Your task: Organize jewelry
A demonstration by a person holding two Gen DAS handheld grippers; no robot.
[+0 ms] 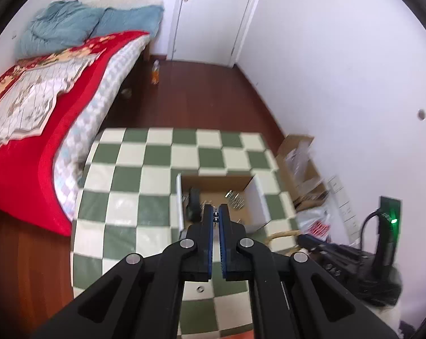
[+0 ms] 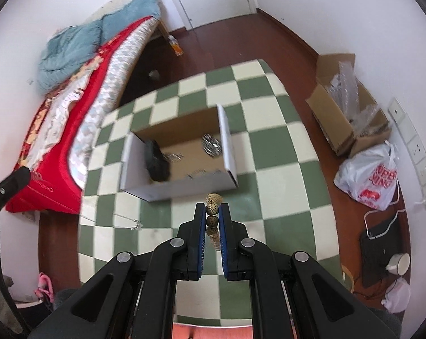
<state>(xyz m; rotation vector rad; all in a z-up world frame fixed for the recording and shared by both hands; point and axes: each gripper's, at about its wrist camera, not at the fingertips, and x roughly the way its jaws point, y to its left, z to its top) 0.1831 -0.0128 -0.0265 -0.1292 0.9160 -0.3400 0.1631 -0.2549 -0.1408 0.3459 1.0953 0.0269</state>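
My right hand-held gripper is clamped on a beaded bracelet of mottled brown beads: one bead sits squeezed between the blue pads at the tips, a paler bead pokes out just above them, and more beads hang down in the gap behind. It is held above the desk, which wears a green-and-cream checked cover, on the near side of an open cardboard box with white outer walls. Inside the box I can see a dark lump at the left end and blurred silvery pieces near the right wall; I cannot make out what kind of jewelry they are. A thin silver chain with a small pendant lies on the desk to the left of my right tool. My left hand-held gripper has its jaws drawn together, and something tiny and dark is pinched between the tips, too small for me to name. In its view it hangs over the same box. Beyond the desk stand a bed with a red blanket and, on the wooden floor, a carton of plastic wrapping and a printed plastic bag.
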